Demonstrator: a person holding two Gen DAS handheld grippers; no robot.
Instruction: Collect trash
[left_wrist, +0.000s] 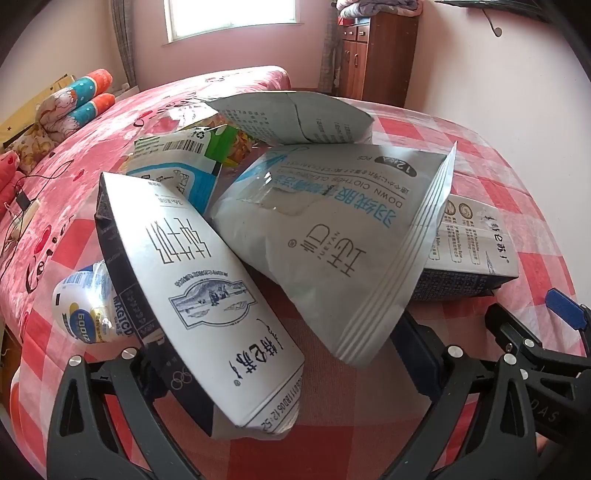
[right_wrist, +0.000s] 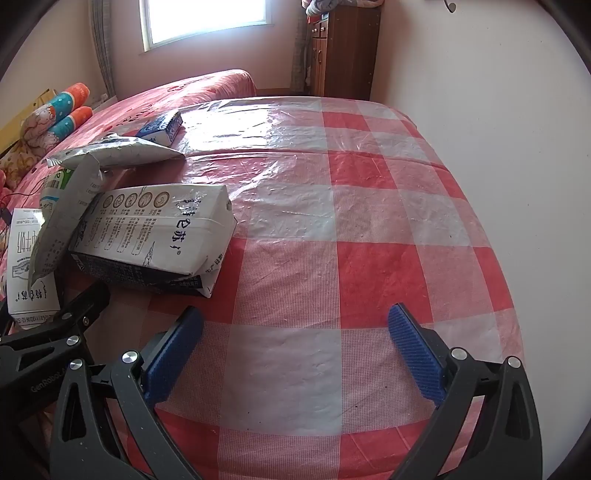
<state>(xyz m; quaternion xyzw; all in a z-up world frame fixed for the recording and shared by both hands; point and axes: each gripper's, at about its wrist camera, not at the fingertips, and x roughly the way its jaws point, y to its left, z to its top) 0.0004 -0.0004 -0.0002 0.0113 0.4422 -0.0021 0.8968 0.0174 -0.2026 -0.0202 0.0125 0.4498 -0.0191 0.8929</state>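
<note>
Nearest, a milk carton (left_wrist: 207, 295) leans between the spread jaws of the left gripper (left_wrist: 280, 387), ungrasped; right gripper (right_wrist: 295, 354) gapes over bare tablecloth (right_wrist: 369, 221). Collecting seems unstarted; next, clamp that carton.

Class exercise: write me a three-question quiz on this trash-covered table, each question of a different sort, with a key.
1. True or false: the right gripper holds a milk carton.
2. What leans on the milk carton lying nearest the right gripper? A) wipes pouch B) bottle C) pillow
3. What pattern does the tablecloth show?

Key:
1. False; its jaws stand open over bare cloth.
2. A, the grey wipes pouch.
3. Red and white checks.
</note>
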